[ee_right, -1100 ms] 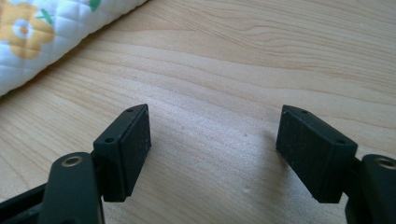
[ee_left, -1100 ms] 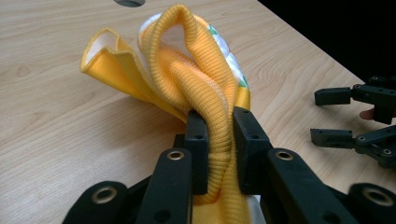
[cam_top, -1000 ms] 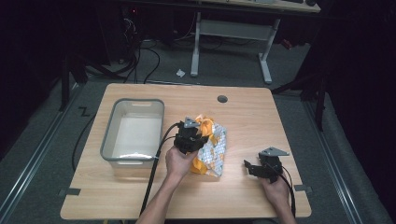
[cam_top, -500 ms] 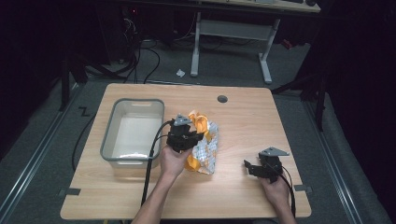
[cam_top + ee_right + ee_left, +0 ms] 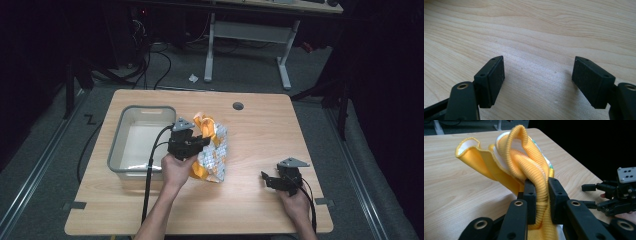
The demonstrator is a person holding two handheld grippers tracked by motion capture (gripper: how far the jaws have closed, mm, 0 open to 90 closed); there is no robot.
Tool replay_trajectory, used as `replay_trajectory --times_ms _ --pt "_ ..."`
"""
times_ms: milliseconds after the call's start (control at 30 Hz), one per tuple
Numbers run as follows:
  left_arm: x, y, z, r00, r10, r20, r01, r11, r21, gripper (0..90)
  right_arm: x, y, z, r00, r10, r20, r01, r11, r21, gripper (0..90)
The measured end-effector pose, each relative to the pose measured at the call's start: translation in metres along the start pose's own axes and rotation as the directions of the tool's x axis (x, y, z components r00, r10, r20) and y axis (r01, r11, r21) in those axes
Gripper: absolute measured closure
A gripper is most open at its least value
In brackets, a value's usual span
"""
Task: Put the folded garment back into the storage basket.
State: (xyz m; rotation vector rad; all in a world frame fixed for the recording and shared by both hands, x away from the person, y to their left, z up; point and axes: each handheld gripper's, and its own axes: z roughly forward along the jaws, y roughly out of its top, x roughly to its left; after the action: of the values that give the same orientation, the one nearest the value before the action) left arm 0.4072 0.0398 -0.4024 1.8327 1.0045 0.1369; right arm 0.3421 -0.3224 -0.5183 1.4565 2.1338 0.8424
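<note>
The left gripper (image 5: 539, 195) clamps the yellow garment (image 5: 209, 145) by its ribbed cuff, just beside the grey tub (image 5: 142, 142). The right gripper (image 5: 537, 82) gapes empty over the table (image 5: 260, 125). No writing legible.

High view: looking down and forward over the tabletop (image 5: 260, 130) from afar.
Tong views: riding close, sharing that tabletop.

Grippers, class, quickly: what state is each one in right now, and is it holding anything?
Left gripper: shut on the yellow cloth.
Right gripper: open, holding nothing, over the table.
</note>
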Motion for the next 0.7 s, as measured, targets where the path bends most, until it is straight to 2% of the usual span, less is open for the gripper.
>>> replay_trajectory --times_ms 333,700 --pt "0.005 0.009 -0.017 1.0000 -0.005 0.004 0.005 0.9995 -0.032 78.8 0.000 0.000 0.000 1.0000 0.000 0.000 0.000 1.000 0.000 26.5" --pt "0.015 0.011 -0.035 0.9998 -0.022 0.003 0.022 0.9983 -0.053 78.8 0.000 0.000 0.000 1.0000 0.000 0.000 0.000 1.000 0.000 26.4"
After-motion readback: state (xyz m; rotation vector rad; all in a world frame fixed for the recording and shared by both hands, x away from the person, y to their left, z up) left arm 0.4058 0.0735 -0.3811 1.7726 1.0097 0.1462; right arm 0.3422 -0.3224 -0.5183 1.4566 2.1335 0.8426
